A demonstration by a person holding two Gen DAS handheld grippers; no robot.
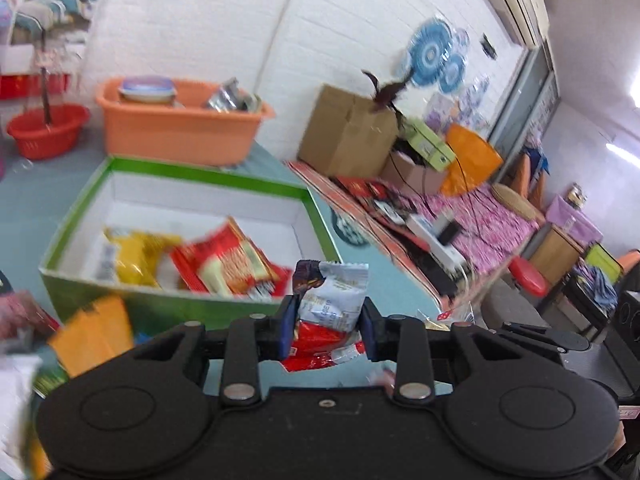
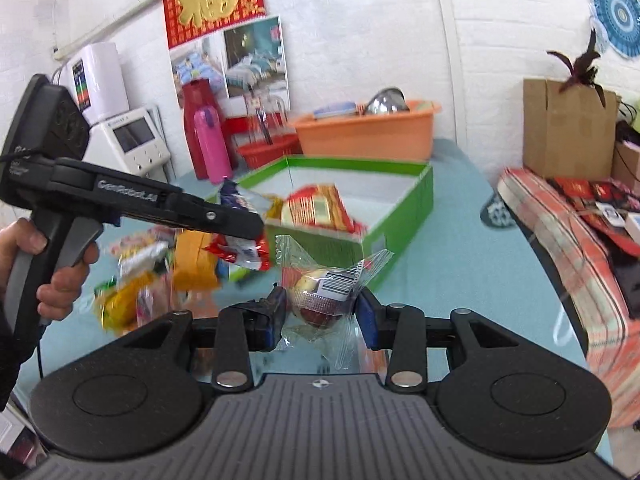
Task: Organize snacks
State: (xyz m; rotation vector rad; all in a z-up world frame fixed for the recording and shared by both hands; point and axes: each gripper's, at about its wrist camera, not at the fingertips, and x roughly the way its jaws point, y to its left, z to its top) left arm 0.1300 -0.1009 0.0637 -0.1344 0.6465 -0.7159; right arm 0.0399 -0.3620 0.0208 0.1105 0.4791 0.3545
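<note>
- Already a yellow packet (image 1: 134, 258) and a red-and-cream packet (image 1: 232, 262) lie in the green-walled cardboard box (image 1: 180, 302).
- Left gripper (image 1: 328, 322) is clenched on a pale blue-and-red foil snack packet (image 1: 334, 300), the box at its ten o'clock.
- Right gripper (image 2: 322, 312) clamps a clear-wrapped round snack (image 2: 320, 300), box at twelve.
- Loose wrappers (image 2: 132, 280) at nine o'clock remain unsorted; I judge the task roughly midway.

Bright, even indoor light fills both fisheye views — straight edges bow towards the dark corners, motion blur smears the green box (image 1: 120, 168) and loose snack packets (image 2: 132, 280), and ceiling lights (image 1: 634, 88) glare at the right edge.
</note>
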